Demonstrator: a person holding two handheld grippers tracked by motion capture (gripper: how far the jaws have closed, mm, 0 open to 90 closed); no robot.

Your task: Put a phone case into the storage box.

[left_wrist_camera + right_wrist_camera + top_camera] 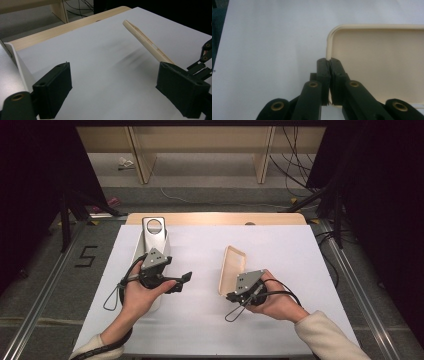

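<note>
Gripping the cream plastic lid (377,65) by its rim, the right tongs (329,65) are clamped tight and holding it tilted up off the white tabletop (200,320), right of the middle. Left tongs (113,82) are spread wide with nothing in them, hovering by the white container (152,242) near the far left edge. My guess: the lid gets carried over and lined up on that container next.

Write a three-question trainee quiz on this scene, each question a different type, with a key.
1. True or false: the left hand-held gripper is open.
2. What does the right hand-held gripper clamp? A) cable B) cream tray C) white bin
3. Fill in: the tray is held by its ____.

Key: 1 true. 2 B. 3 rim.
</note>
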